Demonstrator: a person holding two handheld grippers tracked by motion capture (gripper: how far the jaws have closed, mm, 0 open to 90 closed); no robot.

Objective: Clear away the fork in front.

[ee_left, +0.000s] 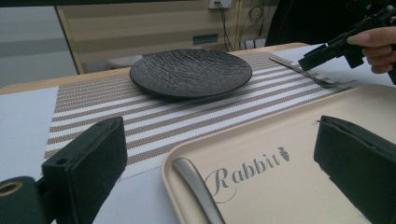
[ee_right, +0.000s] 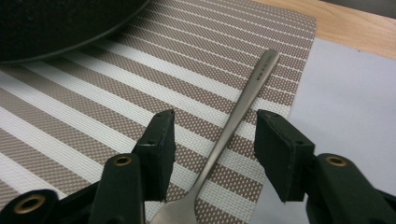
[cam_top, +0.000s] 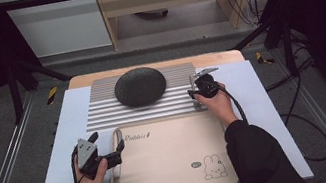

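One word, "Rabbit", marked the beige tray (ee_left: 299,186). Right gripper (ee_right: 212,140) straddled the fork (ee_right: 243,100), jaws half-wide, not touching; left gripper (ee_left: 219,158) gaped wide, empty.

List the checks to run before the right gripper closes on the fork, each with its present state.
1. Fork lies between the right gripper jaws: ok.
2. Pads pressing the handle: not ok, gaps both sides.
3. Fork flat on the striped placemat: ok.
4. Black plate clear of the jaws: ok.
5. Left gripper open astride the tray rim: ok.
6. Tray spot free: cannot tell; a metal handle lies there.
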